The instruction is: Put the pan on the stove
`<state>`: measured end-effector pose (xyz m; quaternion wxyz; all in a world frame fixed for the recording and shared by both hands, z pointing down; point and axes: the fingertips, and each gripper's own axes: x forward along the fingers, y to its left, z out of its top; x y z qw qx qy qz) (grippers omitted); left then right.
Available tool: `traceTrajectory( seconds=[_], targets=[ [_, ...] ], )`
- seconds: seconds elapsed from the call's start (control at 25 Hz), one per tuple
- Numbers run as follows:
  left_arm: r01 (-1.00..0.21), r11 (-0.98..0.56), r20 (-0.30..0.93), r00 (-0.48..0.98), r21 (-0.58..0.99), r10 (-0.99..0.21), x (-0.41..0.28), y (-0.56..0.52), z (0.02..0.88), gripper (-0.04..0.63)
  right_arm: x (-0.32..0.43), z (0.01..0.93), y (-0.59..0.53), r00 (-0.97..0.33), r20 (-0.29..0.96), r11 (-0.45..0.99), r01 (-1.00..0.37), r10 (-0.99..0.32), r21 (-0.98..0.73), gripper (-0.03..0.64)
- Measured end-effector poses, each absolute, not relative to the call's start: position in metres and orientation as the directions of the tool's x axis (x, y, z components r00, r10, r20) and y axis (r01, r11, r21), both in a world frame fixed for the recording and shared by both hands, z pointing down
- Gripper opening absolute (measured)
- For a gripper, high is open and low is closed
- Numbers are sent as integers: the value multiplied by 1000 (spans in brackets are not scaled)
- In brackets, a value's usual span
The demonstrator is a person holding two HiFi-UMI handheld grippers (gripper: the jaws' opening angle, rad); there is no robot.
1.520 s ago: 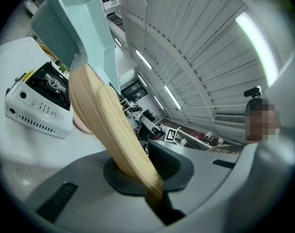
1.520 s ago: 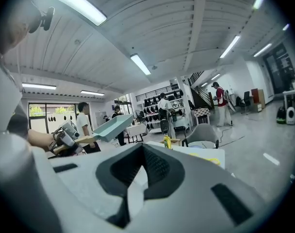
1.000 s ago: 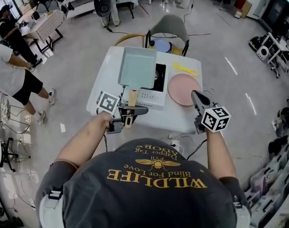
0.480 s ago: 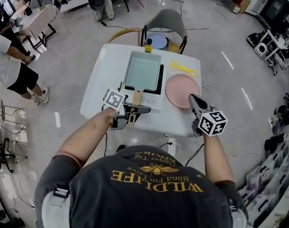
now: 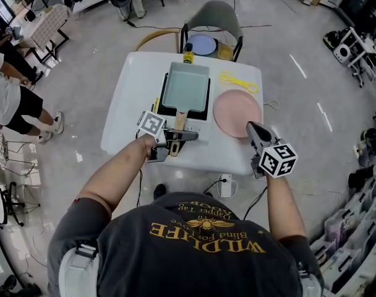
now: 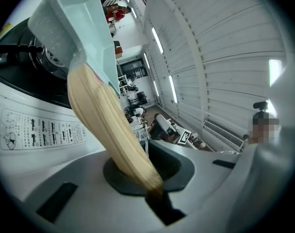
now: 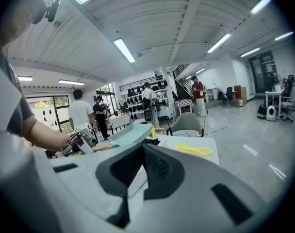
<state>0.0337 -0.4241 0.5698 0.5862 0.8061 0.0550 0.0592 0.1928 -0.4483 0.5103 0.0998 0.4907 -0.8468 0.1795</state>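
White table (image 5: 135, 98) bears stove (image 5: 206, 107) beneath rectangular, wooden-handled mint pan (image 5: 187, 86).

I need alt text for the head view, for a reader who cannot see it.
Seen from above, the left gripper grips the wooden handle of a pale green rectangular pan held over a portable stove on a white table. The right gripper, shut and empty, hovers near a pink plate; yellow tongs lie beyond it.

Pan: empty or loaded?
Empty. Head view shows the pan with a bare teal inside and nothing lying in it.
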Motion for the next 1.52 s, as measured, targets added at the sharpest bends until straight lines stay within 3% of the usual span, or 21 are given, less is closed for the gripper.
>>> traceTrajectory(
  seconds=[0.2, 0.64, 0.88, 1.0, 1.2, 1.52],
  targets=[
    [7, -333, 52, 984, 943, 168, 34, -431, 583, 23, 194, 516, -446, -493, 355, 446, -870, -794, -211, 1],
    [31, -232, 4, 989, 972, 151, 36, -432, 604, 18, 196, 523, -437, -487, 371, 433, -873, -791, -223, 0],
    [-19, -271, 52, 992, 963, 117, 35, -444, 610, 37, 195, 523, -433, -489, 372, 433, -872, -789, -229, 0],
    [-60, -266, 79, 995, 962, 63, 32, -449, 614, 92, 192, 521, -431, -497, 370, 440, -868, -785, -232, 0],
    [-99, -237, 104, 994, 966, 10, 26, -450, 623, 283, 191, 521, -430, -500, 372, 444, -866, -782, -231, 0],
    [-160, -265, 143, 986, 951, -81, 8, -453, 623, 370, 187, 518, -430, -505, 365, 454, -863, -782, -222, 0]
  ],
)
